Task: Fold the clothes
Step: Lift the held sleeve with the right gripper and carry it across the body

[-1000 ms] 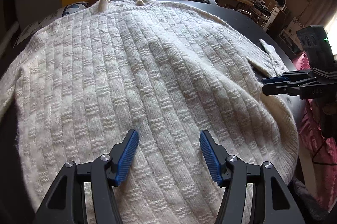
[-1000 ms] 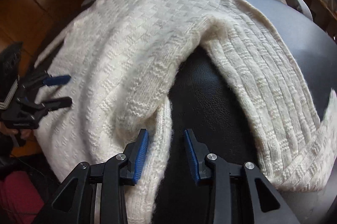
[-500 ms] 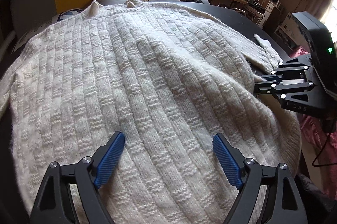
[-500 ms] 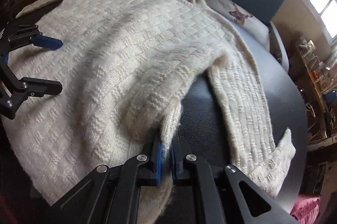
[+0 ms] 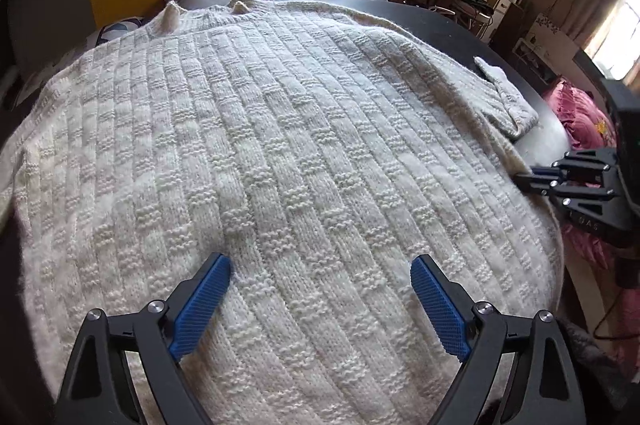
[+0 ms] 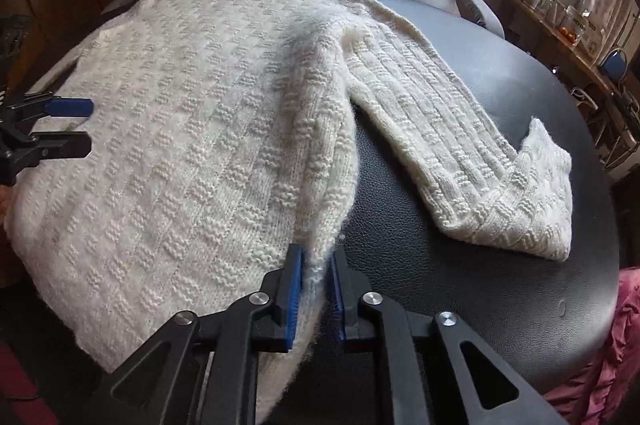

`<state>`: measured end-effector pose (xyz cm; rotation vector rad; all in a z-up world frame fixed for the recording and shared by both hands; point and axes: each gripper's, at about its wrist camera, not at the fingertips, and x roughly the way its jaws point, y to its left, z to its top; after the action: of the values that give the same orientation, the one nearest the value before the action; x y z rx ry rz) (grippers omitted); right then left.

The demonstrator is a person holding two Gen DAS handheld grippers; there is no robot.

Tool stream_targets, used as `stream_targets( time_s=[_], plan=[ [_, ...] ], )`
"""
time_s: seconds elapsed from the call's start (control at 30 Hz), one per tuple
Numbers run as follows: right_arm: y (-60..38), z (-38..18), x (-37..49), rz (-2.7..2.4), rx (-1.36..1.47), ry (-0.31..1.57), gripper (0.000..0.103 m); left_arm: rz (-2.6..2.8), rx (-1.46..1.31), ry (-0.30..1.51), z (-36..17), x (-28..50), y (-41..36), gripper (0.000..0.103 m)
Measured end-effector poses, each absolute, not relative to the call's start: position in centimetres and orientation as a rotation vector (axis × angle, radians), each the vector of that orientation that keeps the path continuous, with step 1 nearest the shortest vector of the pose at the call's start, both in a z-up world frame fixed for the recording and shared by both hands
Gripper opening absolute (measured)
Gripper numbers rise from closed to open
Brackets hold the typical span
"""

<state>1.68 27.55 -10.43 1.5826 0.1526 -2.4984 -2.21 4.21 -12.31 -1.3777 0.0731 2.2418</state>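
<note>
Left wrist view: the left gripper point(image 5: 320, 299) hangs with its fingers wide apart over the hem of the cream sweater point(image 5: 280, 153), which lies spread flat on the dark counter point(image 5: 460, 33).

Right wrist view: the right gripper point(image 6: 316, 289) is clamped on the sweater's side edge; its sleeve point(image 6: 460, 145) lies alongside.
</note>
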Motion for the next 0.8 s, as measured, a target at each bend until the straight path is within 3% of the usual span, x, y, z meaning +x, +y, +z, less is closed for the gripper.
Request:
stream_targets(
  time_s=[0.2,0.4,0.57,0.8],
  plan=[
    [28.2,-8.4,2.7,-2.548,1.371,-0.059,0.020,2.250,-1.339,-0.037,-10.1,-4.8,4.4,0.092],
    [26.9,-11.6,2.0,-2.462,1.441,-0.048,0.020,2.215,-1.385,0.092,-11.5,-6.9,8.3,0.092],
    [35.1,-8.1,0.1,-2.642,1.381,-0.422,0.020,2.193,-1.321,0.165,-11.0,-7.7,10.4,0.092],
    [45.9,-7.5,-8.2,-2.847,1.676,-0.625,0.023,2.217,-1.282,0.243,-10.3,-12.5,13.0,0.092]
  ],
)
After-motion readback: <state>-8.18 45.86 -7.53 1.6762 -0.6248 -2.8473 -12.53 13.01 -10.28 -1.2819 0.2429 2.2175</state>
